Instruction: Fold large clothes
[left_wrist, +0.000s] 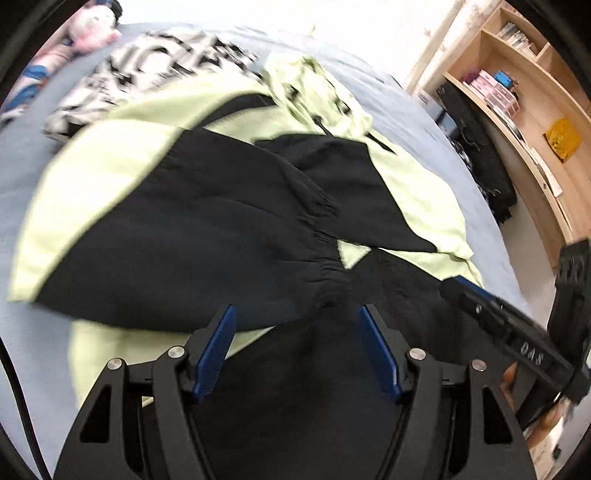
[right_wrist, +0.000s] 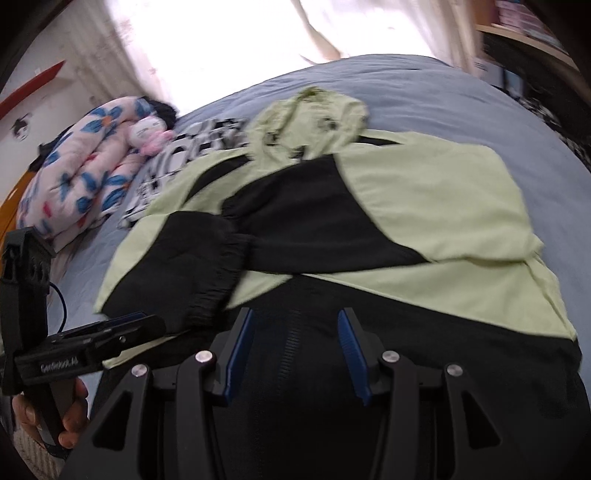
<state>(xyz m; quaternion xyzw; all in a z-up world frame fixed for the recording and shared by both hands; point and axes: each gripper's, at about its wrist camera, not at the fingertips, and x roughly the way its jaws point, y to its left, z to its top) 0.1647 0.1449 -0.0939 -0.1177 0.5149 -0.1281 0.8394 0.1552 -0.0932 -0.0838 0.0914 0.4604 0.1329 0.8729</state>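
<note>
The jacket (right_wrist: 424, 199) is thin matt cloth, pale green and black, lightly creased, with gathered elastic cuffs (left_wrist: 325, 236) and a ribbed plastic zip (right_wrist: 291, 339). The bed sheet (right_wrist: 424, 92) beneath is smooth matt grey-blue fabric. The fingers (left_wrist: 218, 350) carry ridged blue pads on matt black plastic with shiny metal pins (right_wrist: 390, 356). The shelf (left_wrist: 532, 122) is pale, smooth wood. The quilt (right_wrist: 74, 177) is soft printed cloth.

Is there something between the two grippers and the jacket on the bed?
Nothing visible. The left gripper and the right gripper both hang with jaws open directly over the jacket's black hem. The printed cloth and the doll lie beyond it, near the far edge of the bed.
</note>
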